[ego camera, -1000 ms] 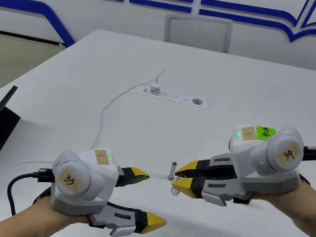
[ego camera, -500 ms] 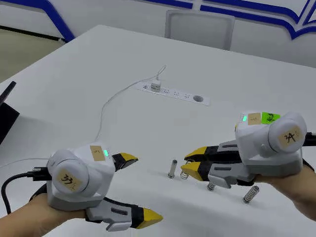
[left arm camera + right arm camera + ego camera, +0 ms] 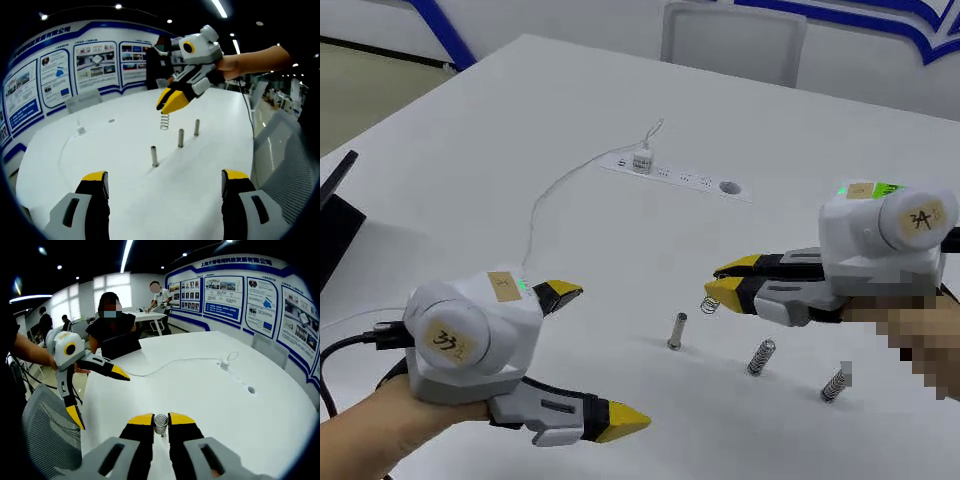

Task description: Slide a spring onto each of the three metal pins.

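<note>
Tabletop: white, mostly bare, all three pins standing upright on it. Above it the right gripper has its jaws pressed together on the upper coils of one spring, which hangs from the tips clear of the surface. In the right gripper view it sits nipped between the yellow pads. Facing those tips and well apart from them, the left gripper is spread wide with nothing in it. Below and behind the right gripper's tips, the first sleeved pin and the second sleeved pin appear to carry springs already. The bare pin stands just ahead of and below the tips, between the two grippers. Judgement: last of three. To do it well, bring the open lower end over the pin top, keep the coil axis in line with the pin, lower until the pin enters, and only then part the jaws. The spring is held high, so it may swing, which calls for going slowly. Cannot tell whether the pins are fixed. Room: open table ahead of and beside the tips, with the table edges well away. The power strip and its cable lie well off to the right gripper's right. The sleeved pins are the nearest hazard, so keep the body high.
</note>
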### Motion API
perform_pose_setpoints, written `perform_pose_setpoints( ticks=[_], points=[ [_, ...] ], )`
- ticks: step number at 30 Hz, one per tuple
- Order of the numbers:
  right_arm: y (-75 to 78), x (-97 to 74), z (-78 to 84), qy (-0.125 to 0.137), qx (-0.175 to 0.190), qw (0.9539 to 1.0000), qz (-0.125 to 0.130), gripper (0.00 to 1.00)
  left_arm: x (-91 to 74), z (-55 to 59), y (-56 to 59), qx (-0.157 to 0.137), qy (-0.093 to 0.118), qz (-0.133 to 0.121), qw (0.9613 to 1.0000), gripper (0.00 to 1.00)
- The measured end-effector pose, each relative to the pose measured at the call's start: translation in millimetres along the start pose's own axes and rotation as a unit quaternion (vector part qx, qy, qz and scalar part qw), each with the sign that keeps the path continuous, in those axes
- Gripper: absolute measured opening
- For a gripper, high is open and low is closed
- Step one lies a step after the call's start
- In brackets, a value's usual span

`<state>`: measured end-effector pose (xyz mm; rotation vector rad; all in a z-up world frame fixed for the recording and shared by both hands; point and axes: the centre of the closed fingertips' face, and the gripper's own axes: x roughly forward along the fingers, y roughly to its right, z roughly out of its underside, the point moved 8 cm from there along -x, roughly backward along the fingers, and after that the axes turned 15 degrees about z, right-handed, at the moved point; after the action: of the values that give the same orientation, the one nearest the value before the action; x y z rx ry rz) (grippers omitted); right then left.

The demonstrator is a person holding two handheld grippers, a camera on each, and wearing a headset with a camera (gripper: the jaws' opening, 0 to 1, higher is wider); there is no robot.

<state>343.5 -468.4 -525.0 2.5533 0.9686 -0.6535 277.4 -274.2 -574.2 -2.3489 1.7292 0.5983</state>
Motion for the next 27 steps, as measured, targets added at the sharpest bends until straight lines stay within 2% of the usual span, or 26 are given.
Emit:
perform_pose_setpoints(
  ticks=[3,7,12,17,24,27],
  points=[
    [1.3,6.4,2.2,-0.006,0.014,0.9999,0.004,0.11,-2.5,3.4,-2.1,-0.008,-0.001,-0.002,1.0000,1.00],
    [-0.4,17.3,3.7,-0.010,0.031,0.9995,0.007,0.11,-3.0,7.8,-1.6,-0.015,-0.011,0.001,0.9998,1.00],
    [-1.0,25.1,6.2,-0.019,0.041,0.9989,0.010,0.11,-3.3,9.1,-0.7,-0.017,-0.010,0.003,0.9998,1.00],
    [0.1,27.3,10.3,-0.030,0.042,0.9985,0.015,0.11,-6.2,12.2,-3.7,-0.026,-0.003,-0.002,0.9997,1.00],
    [-3.1,35.1,12.5,-0.037,0.047,0.9981,0.015,0.11,-7.1,17.9,-3.3,-0.029,-0.019,0.000,0.9994,1.00],
    [-7.8,39.2,14.4,-0.043,0.035,0.9984,0.012,0.11,-7.0,18.3,-2.8,-0.030,-0.020,-0.001,0.9994,1.00]
  ],
)
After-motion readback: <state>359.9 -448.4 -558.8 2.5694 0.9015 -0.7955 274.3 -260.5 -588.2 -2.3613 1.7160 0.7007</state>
